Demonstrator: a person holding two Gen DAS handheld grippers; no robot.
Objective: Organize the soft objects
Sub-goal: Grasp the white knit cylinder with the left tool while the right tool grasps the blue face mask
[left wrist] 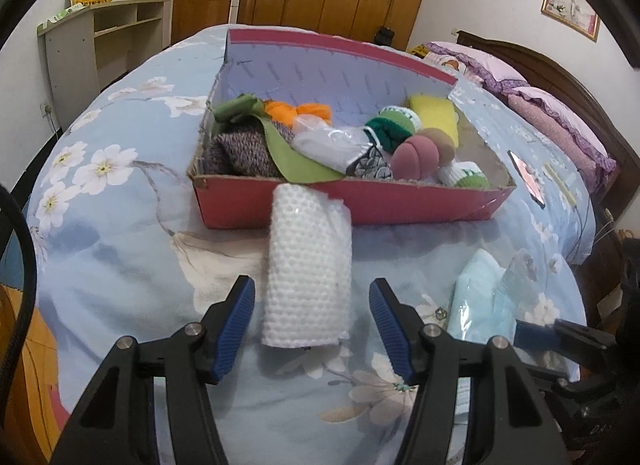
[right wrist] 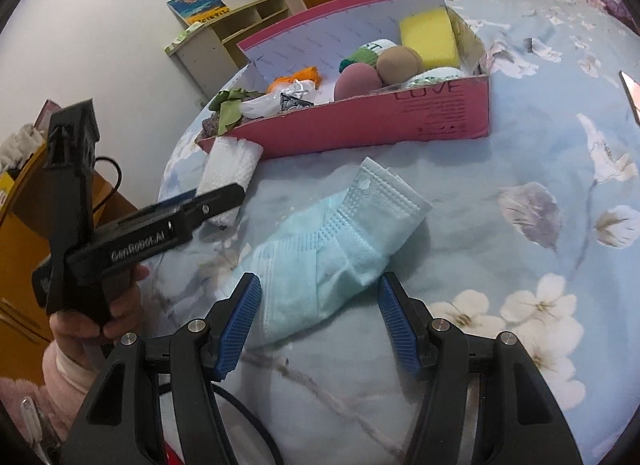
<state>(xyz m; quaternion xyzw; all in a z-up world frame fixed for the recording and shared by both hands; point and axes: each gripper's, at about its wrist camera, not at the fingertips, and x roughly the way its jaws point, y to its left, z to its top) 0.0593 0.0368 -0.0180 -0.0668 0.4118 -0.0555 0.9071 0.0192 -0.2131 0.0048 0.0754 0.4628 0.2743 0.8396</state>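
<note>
Lying on the floral bedspread, the white waffle cloth roll touches the front wall of the pink box of soft things. Our left claw gapes wide around its near end. Our right claw likewise spreads around the blue face masks, gripping nothing.

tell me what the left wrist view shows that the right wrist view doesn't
Only the left wrist view shows the framed picture on the wall, the dark headboard and the purple frilled pillows.

Only the right wrist view shows the person's left hand holding the left gripper from the side, and the LOVE print on the box front.

Both show the red box of soft things, the white mesh roll leaning on its front wall, the blue face masks on the floral bedspread, and open jaws on the left gripper and right gripper.
</note>
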